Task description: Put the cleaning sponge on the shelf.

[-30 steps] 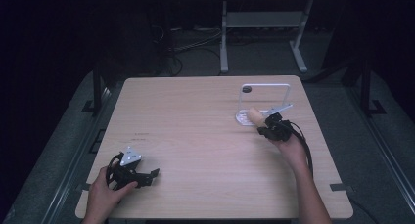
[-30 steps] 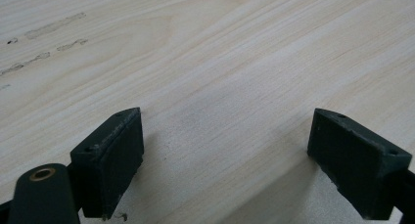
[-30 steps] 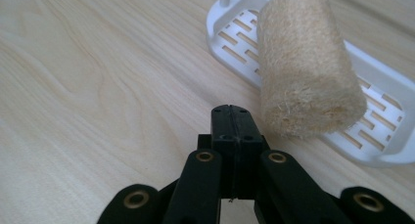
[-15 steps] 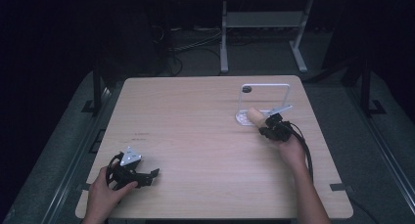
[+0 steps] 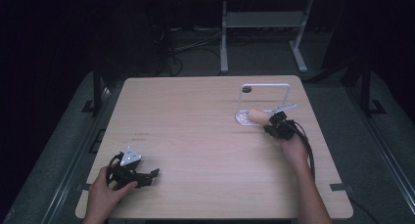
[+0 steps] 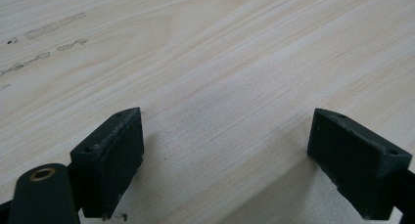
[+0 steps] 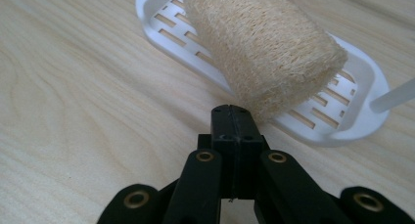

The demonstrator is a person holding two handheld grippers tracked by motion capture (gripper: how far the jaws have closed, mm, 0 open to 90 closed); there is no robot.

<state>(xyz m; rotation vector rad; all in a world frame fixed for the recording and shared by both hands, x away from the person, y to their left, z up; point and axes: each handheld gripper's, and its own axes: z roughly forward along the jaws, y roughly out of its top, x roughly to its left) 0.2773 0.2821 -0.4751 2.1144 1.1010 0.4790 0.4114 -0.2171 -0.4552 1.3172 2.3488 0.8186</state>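
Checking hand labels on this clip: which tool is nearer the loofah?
Right. The right tool sits shut, its tip right at the loofah on the white dish. The left tool rests open at the table's near left corner, far across from it.

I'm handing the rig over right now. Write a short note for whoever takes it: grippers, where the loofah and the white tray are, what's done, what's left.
Right gripper: jaws shut, empty, tips right at the near end of the loofah; contact can't be told.
Left gripper: open, empty, low over bare table at the near left.
Loofah lies on its side across the white slotted tray, at the foot of the white frame, far right.
Done: loofah sits on the tray.
Left: probably nudging it square, then drawing the right gripper back.
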